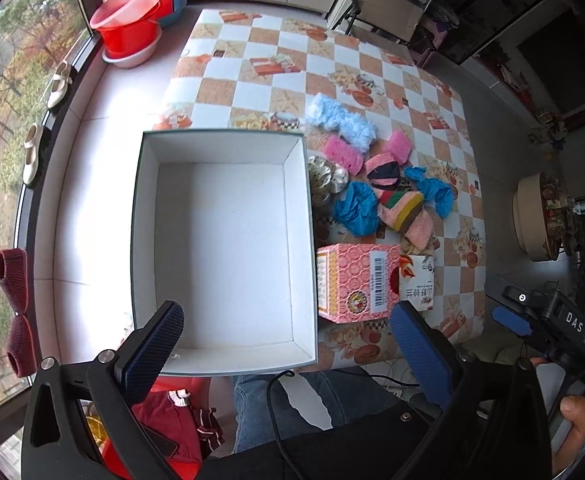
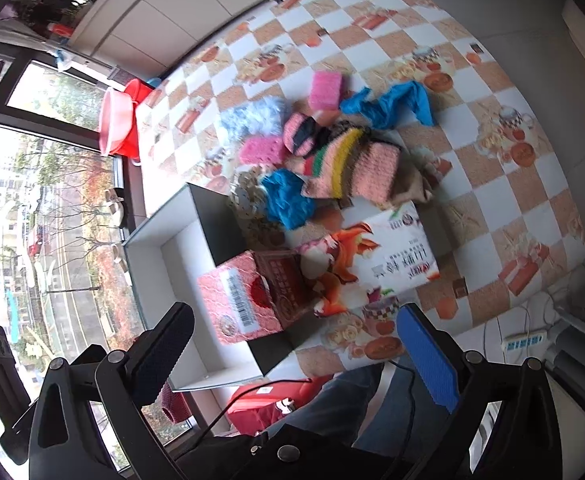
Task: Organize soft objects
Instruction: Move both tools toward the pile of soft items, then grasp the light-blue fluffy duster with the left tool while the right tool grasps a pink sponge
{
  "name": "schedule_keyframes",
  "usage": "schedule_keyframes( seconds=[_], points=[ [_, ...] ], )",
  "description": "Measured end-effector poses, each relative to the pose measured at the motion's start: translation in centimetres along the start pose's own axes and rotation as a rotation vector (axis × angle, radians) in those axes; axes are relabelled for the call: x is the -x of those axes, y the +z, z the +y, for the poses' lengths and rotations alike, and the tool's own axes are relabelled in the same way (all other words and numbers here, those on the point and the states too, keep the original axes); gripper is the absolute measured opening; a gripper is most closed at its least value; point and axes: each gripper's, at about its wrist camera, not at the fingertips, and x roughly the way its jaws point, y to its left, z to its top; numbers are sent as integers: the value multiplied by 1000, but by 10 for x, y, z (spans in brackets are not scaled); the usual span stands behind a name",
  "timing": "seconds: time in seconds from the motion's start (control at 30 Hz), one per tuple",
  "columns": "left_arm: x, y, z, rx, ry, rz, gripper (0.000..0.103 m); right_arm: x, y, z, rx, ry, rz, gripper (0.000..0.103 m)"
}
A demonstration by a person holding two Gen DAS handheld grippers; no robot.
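The left gripper (image 1: 288, 350) hangs over the near edge of the table (image 1: 252, 76) with its fingers spread wide and nothing between them, and the right gripper (image 2: 296, 354) is likewise splayed and bare above the table's near edge; seen from the left wrist, its black body carries the white letters "DAS". Below the left gripper sits a large white-lined box (image 1: 220, 248) at the table's near left corner, its inside bare. Just beside the box's right wall stands a pink patterned carton (image 1: 354, 282) with a white barcode label, and touching that carton on its right is a white tissue pack (image 2: 388, 256) printed with orange flowers and Chinese characters too small to read. Beyond these, toward the middle of the table, the soft objects lie in a loose heap: a fluffy light-blue piece (image 1: 340, 122) farthest back, two pink sponges (image 1: 342, 153) (image 1: 398, 147), two crumpled blue cloths (image 1: 356, 208) (image 1: 432, 190), a striped pink knit piece (image 2: 344, 164) with yellow, green and red bands, and a rolled pink-and-black piece (image 1: 384, 170). A pale dotted fabric item (image 1: 326, 180) touches the box's right wall. On the window ledge past the table's far left corner, stacked red and pink basins (image 1: 132, 16) rest in a white one.
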Motion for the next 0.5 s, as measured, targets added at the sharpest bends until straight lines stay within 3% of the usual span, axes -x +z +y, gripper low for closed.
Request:
schedule_keyframes(
  seconds=[0.2, 0.5],
  points=[
    [-20, -7, 11, 10, 6, 57, 103, -7, -7, -15, -30, -44, 15, 102],
    [-34, 2, 2, -64, 3, 100, 103, -13, -11, -36, -97, -92, 8, 102]
  ],
)
